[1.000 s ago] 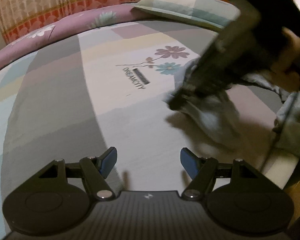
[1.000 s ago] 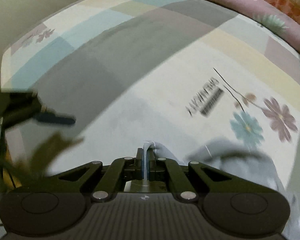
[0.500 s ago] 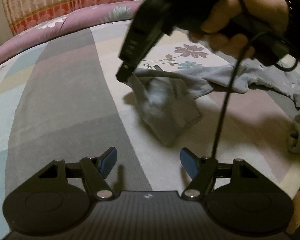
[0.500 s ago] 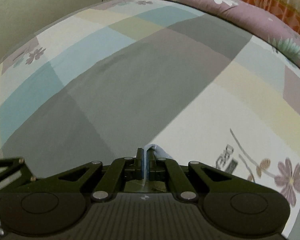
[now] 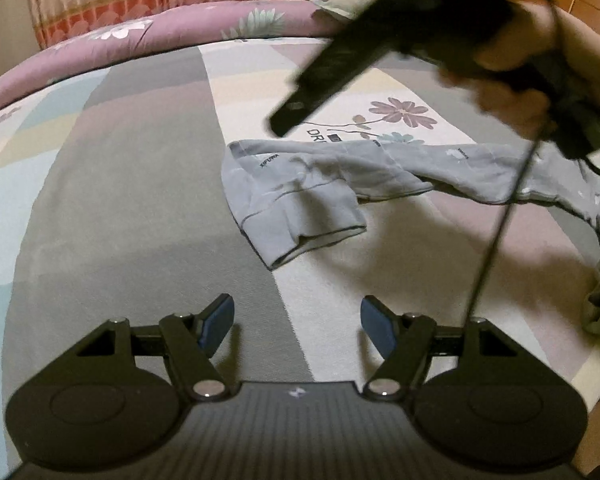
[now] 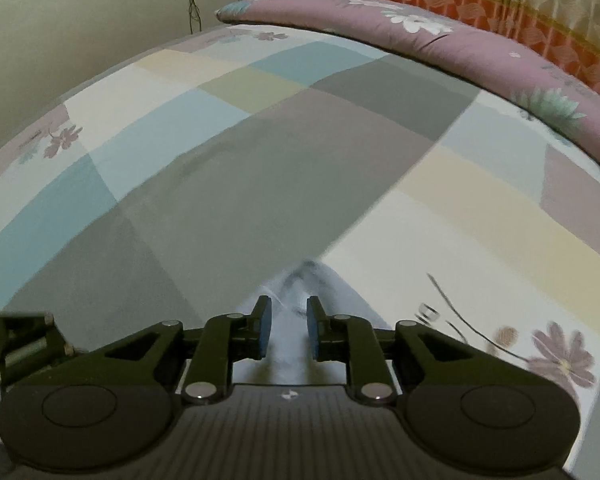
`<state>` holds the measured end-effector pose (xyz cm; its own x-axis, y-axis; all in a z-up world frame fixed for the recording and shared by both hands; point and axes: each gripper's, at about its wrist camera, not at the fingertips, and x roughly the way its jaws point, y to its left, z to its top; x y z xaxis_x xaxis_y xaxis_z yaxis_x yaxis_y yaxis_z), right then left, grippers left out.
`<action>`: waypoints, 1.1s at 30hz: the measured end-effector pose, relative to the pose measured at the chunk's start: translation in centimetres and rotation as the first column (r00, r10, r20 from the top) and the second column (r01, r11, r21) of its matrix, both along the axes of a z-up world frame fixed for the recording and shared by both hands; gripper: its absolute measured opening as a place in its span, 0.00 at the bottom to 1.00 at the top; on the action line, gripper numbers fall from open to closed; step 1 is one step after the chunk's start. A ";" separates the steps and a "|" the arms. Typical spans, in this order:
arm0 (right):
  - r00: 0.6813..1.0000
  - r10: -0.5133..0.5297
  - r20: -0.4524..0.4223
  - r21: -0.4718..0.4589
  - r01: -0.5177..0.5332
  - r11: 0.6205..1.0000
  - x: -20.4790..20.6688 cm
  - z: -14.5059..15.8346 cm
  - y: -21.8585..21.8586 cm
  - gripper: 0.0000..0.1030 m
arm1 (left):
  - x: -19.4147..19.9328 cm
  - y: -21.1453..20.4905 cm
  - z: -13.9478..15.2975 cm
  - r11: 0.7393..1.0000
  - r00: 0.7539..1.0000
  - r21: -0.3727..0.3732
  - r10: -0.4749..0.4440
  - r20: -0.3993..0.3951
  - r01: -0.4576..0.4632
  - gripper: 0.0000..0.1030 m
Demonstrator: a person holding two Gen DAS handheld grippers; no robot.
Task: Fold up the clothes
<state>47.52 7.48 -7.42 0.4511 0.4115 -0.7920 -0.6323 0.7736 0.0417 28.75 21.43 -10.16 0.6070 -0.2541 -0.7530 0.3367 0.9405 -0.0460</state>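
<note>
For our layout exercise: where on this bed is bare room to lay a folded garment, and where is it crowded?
Free: the wide grey stripe left of the grey garment, up to the purple quilt. Crowded: the right side, where clothing stretches toward the bed edge under the right tongs.

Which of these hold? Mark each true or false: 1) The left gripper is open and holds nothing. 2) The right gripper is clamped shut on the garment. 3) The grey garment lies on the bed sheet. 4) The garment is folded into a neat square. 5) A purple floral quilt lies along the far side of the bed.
1) True: the left gripper is open, with nothing between its pads.
2) False: the right gripper is open, its pads apart on either side of the cloth.
3) True: the grey garment lies on the bed sheet.
4) False: it lies stretched out and rumpled, not yet folded.
5) True: the purple floral quilt runs along the far edge.
</note>
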 end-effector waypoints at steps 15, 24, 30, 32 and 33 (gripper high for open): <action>0.991 -0.133 -0.009 0.065 0.133 0.989 -11.2 -2.4 -13.9 0.38 | 2.6 1.3 0.5 0.965 0.991 -0.235 0.103 -0.082 -0.120 0.64; 0.984 -0.178 -0.030 0.221 0.180 0.959 -16.5 -2.6 -16.6 0.43 | 7.6 3.1 -3.1 0.871 0.958 -0.401 0.241 -0.157 -0.285 0.64; 0.983 -0.181 -0.025 0.273 0.181 0.945 -17.0 -2.0 -17.5 0.43 | 7.9 3.2 -3.8 0.805 0.942 -0.490 0.269 -0.199 -0.334 0.64; 0.983 -0.180 -0.032 0.294 0.181 0.939 -17.2 -1.9 -17.9 0.43 | 7.9 3.2 -4.0 0.794 0.938 -0.499 0.278 -0.209 -0.347 0.64; 0.984 -0.178 -0.031 0.296 0.179 0.938 -17.4 -1.9 -18.0 0.44 | 7.8 3.2 -4.2 0.789 0.935 -0.503 0.282 -0.214 -0.353 0.64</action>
